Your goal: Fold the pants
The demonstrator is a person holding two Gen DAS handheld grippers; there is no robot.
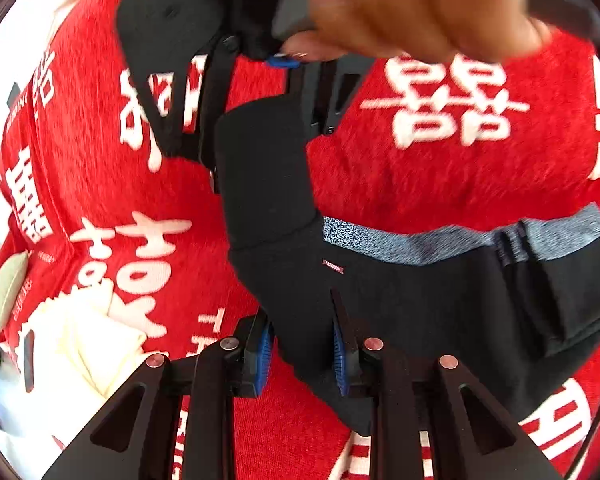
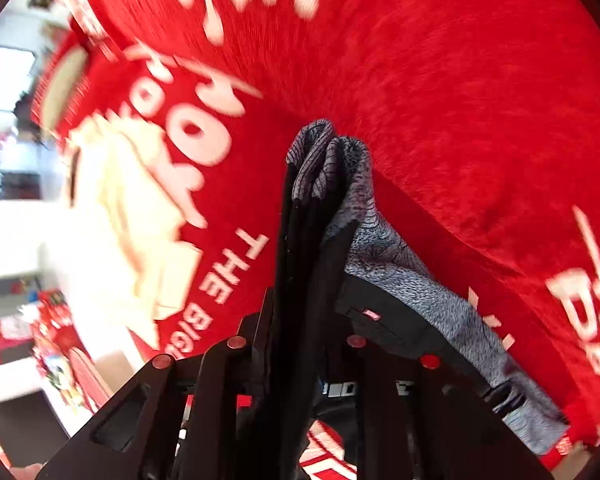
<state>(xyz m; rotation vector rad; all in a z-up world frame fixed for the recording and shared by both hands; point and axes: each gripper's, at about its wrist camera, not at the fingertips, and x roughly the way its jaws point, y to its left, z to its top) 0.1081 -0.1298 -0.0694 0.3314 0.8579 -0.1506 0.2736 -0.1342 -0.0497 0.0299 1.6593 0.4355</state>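
The black pants [image 1: 380, 300] with a grey speckled waistband [image 1: 440, 240] hang above a red blanket [image 1: 380, 184] with white lettering. My left gripper [image 1: 300, 350] is shut on a fold of the black fabric between its blue pads [image 1: 264, 352]. My right gripper [image 1: 296, 64] shows in the left wrist view, held by a hand, gripping the pants' upper part. In the right wrist view the right gripper [image 2: 300, 320] is shut on bunched black fabric and waistband [image 2: 328, 160], which rise between the fingers.
A cream garment [image 1: 100, 340] lies on the blanket at lower left, also in the right wrist view [image 2: 132, 216]. A pale oval pillow [image 1: 8, 288] sits at the far left. Room furniture shows past the blanket's left edge.
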